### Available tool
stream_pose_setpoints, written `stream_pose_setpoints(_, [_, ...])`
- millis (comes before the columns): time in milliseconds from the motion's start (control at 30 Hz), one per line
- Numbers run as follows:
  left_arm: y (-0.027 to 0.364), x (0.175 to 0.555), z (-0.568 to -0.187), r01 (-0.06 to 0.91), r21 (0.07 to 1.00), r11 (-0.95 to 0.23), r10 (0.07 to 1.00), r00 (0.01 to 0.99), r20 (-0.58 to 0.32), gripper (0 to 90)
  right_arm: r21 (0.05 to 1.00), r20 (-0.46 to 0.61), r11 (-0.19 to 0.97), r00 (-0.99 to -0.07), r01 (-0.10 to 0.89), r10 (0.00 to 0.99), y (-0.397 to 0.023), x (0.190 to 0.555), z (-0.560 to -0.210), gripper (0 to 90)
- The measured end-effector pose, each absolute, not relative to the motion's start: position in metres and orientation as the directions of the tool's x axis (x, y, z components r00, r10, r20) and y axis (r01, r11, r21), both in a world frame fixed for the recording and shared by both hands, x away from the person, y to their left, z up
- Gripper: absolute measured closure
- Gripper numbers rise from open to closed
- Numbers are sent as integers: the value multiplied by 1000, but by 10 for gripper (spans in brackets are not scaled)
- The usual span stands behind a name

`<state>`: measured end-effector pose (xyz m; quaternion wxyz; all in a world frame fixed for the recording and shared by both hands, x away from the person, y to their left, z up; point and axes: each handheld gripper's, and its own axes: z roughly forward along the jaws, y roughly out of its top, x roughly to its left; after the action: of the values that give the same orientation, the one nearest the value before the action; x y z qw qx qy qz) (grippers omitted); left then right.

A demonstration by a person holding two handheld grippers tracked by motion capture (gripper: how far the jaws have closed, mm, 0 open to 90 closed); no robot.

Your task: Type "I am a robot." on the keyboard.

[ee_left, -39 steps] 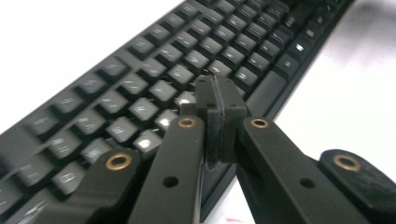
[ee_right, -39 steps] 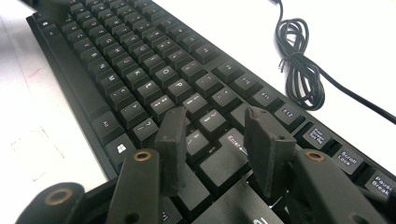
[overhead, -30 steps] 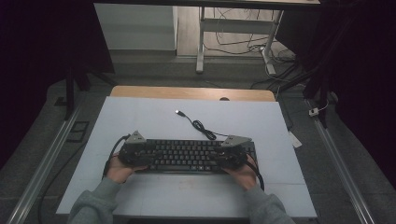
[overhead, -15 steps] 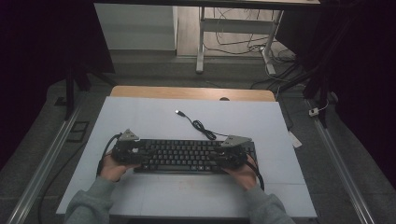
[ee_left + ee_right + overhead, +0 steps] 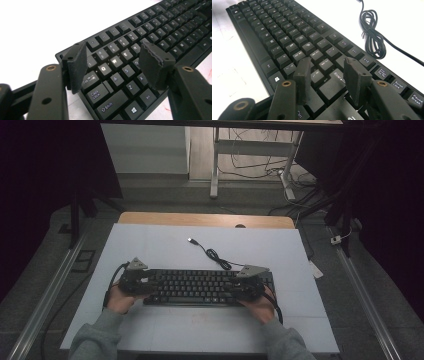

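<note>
A black keyboard (image 5: 205, 287) is lying flat on the pale tabletop (image 5: 165, 245), stretching between the two tools. The left tool (image 5: 146, 281) is hovering at the keyboard's left end, its jaws having just been opening; in the left gripper view they are standing wide apart above the Q, W and A keys, the pads (image 5: 77, 66) pressing on nothing. The keyboard's left edge is sitting just beneath and behind that left tool (image 5: 115, 65).

The right tool (image 5: 239, 289) is sitting at the keyboard's right end. In the right gripper view its jaws are standing apart over the Enter key, one pad (image 5: 303, 78) on each side of it, and the right tool (image 5: 324, 80) is gripping nothing; whether the tips are touching the keycaps cannot be told.

The keyboard's black cable (image 5: 212, 254) is running away from the right tool in a loose coil (image 5: 373, 37), ending in a plug (image 5: 191, 240) lying on the tabletop well beyond both tools. A person's hands are holding each tool from below.
</note>
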<state>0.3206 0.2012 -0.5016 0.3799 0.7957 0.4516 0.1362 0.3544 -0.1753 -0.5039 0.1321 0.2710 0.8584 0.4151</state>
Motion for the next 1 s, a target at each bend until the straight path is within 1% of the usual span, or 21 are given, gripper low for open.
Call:
stream_pose_setpoints(167, [196, 320, -504, 605, 719, -341, 809, 579, -103, 480, 783, 0, 509, -819, 357, 574, -175, 355, -504, 575])
stream_pose_setpoints(400, [194, 320, -507, 599, 704, -380, 795, 602, -82, 634, 782, -1, 512, -820, 357, 573, -175, 355, -505, 575])
stream_pose_setpoints(467, [193, 321, -509, 601, 695, -394, 792, 606, -74, 691, 781, -2, 513, -820, 356, 572, -175, 355, -505, 575])
stream_pose_setpoints(600, [192, 322, -513, 608, 676, -416, 784, 617, -73, 832, 779, -6, 517, -821, 354, 571, -174, 355, -505, 575])
stream_pose_setpoints(667, [191, 322, -514, 609, 669, -425, 781, 621, -69, 877, 779, -7, 518, -821, 354, 571, -174, 355, -505, 574])
stream_pose_setpoints(1000, [189, 323, -518, 614, 650, -448, 776, 628, -59, 887, 777, -8, 521, -822, 353, 570, -174, 355, -506, 574])
